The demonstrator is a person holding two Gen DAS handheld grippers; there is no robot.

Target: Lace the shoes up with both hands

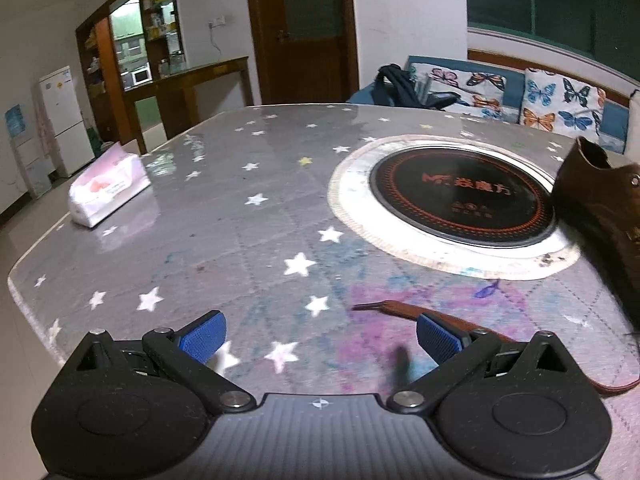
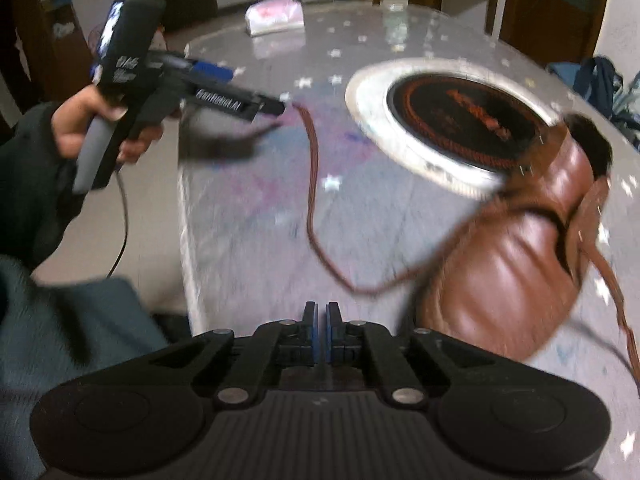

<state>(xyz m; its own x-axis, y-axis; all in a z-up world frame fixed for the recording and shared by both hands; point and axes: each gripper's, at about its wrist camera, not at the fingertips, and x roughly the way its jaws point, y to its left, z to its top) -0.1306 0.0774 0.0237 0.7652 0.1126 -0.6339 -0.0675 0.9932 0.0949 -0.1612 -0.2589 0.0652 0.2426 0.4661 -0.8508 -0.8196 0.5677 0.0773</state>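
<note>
right wrist view showed the right gripper [image 2: 321, 330] clenched on nothing and the left gripper [image 1: 320, 340] released, so the lace [image 2: 312, 168] beside the shoe [image 2: 508, 264] could be missed.

The shoe [image 2: 508, 256] is set on the table [image 1: 224, 216], touching the inset cooker [image 1: 460, 196] at its right; the lace [image 2: 312, 168] is laid before the cooker, the tissue pack [image 1: 108, 190] well left

The left wrist camera sits low over the near edge of the counter [image 1: 224, 216], looking across it toward a door and sofa. The right wrist camera looks more steeply down from another side, close to the brown shoe [image 2: 516, 256]. Both views share the round induction hob [image 1: 460, 196], the shoelace [image 2: 312, 168], the shoe and the tissue pack [image 1: 106, 188].
</note>
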